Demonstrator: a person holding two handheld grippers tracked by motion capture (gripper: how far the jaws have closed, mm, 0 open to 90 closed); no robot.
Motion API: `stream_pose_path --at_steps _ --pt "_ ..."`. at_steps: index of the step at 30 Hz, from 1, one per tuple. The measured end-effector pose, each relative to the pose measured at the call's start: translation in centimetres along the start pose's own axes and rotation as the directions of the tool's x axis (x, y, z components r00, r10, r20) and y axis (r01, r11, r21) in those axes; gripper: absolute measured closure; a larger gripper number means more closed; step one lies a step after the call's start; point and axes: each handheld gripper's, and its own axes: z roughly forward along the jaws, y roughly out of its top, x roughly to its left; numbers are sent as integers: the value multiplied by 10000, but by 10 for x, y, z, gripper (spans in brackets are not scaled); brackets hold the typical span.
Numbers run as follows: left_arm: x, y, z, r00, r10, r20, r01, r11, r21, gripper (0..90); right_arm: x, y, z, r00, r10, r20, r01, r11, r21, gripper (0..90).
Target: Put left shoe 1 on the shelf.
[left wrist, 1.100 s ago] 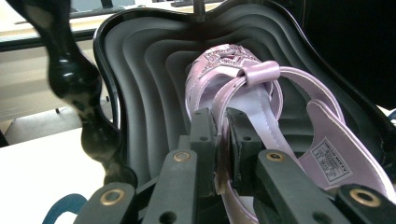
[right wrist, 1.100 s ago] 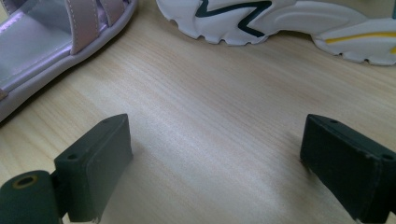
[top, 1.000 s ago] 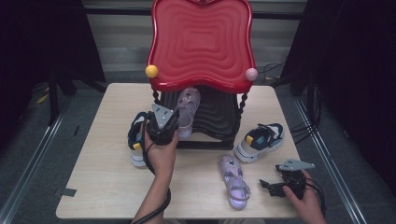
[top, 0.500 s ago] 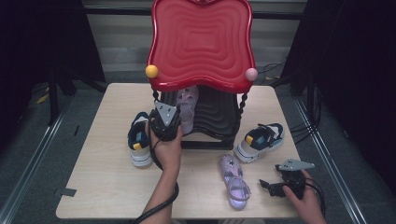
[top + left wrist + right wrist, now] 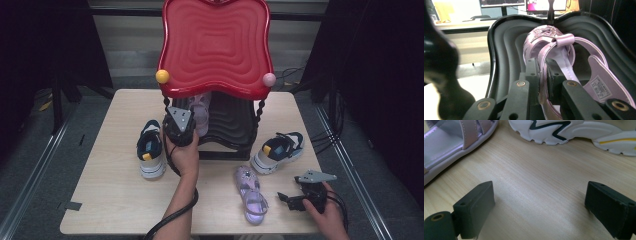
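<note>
A glossy red plastic top (image 5: 216,47) is being seen on the rack, with a matt black ribbed tray (image 5: 506,45) beneath. A smooth, faintly shiny lilac sandal (image 5: 564,57) with a glittery toe is being shown there. Pale, matt wood grain is being displayed by the table (image 5: 536,182). Matt black pads (image 5: 476,207) are being shown, and a moulded white rubbery sole is being seen on the sneaker (image 5: 579,132).

High view: fixed above the person's side, facing forward and down, far enough to take in the whole table (image 5: 115,200) and the red-topped rack (image 5: 215,45). Left gripper view: very close, looking level along its jaws into the rack's black shelf (image 5: 506,50). Right gripper view: low over the tabletop, close up. The last and the high view share the lilac sandal (image 5: 251,194) and the white sneaker (image 5: 278,151).
</note>
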Motion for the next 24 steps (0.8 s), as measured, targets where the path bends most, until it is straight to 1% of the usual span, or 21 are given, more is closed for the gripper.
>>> stream_pose_path --at_steps 1,3,4,7,8,10,12,17,20,21,23,24 --pt "-1 -3 2 9999 -13 -99 13 10000 19 816 0 0 0 10000 1 0 -1 10000 -1 82" --pt "-1 -5 3 9999 -36 -127 37 10000 36 813 0 0 0 10000 3 0 -3 10000 -1 82" --pt "-1 -9 3 9999 -50 -153 50 10000 23 809 0 0 0 10000 6 -2 -6 10000 -2 82" --pt "-1 -13 2 10000 -4 -84 4 10000 11 799 0 0 0 10000 -7 -3 7 10000 1 82" --pt "-1 -13 2 10000 -84 -44 83 10000 -22 796 0 0 0 10000 -13 -4 13 10000 1 82" --pt "-1 -12 2 10000 -17 -6 17 10000 49 792 0 0 0 10000 -13 -3 13 10000 5 83" --pt "-1 -11 2 10000 -76 33 76 10000 44 786 0 0 0 10000 -19 -3 19 10000 3 82" --pt "-3 -10 3 10000 15 47 -16 10000 48 770 0 0 0 10000 -15 0 15 10000 -1 83" --pt "-2 -9 3 9999 -151 19 151 9999 33 785 0 0 0 10000 -18 0 18 10000 -5 83" --pt "-2 -9 3 9999 -151 19 151 9999 33 790 0 0 0 10000 -18 0 18 10000 -5 83" --pt "-4 -8 2 9999 -138 -91 136 9996 -246 802 0 0 0 10000 -9 0 9 10000 -2 83" --pt "-4 -7 1 9997 -221 -68 219 9992 -320 804 0 0 0 10000 -10 2 10 10000 -8 83"
